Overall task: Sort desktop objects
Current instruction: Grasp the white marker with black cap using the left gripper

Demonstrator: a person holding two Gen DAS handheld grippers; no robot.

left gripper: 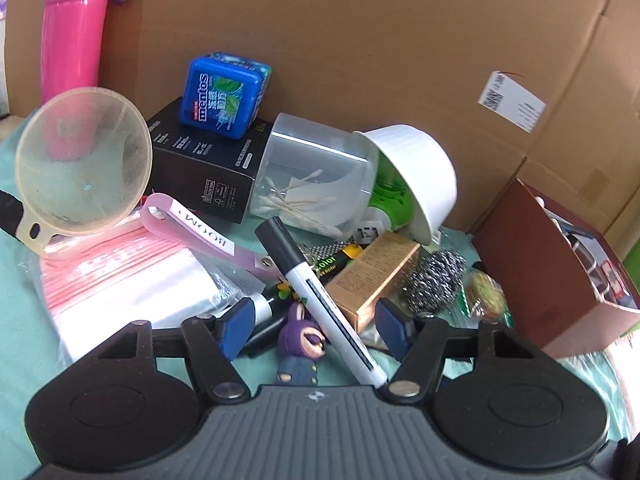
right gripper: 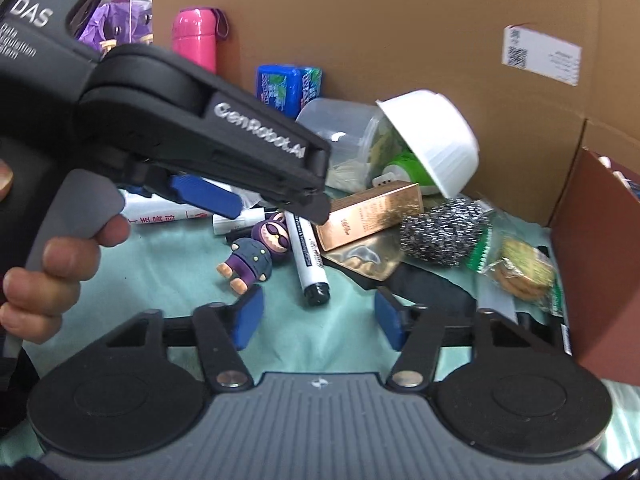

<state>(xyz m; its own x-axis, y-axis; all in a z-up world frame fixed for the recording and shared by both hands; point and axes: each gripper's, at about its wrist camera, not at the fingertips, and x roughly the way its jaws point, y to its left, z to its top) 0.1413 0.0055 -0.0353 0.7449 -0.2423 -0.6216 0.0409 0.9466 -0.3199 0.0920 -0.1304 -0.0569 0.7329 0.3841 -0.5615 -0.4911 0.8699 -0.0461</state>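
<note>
A: While the white marker (left gripper: 320, 300) lies across the clutter between the left hand-held gripper (left gripper: 316, 322) fingers, spread wide, it looks like the pick.

B: Agreed. Close square across the barrel, clear of the purple figurine (left gripper: 300, 344) beside it.

A: Its long axis runs diagonally, black cap away toward the clear tub (left gripper: 316, 176).

B: Right hand-held gripper (right gripper: 318, 320) hangs wide too, empty, near the marker's butt end.

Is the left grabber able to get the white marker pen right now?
Probably yes. The left gripper is open, and the white marker lies slanted between its blue pads, nothing on top. The purple figurine crowds it, though.
</note>
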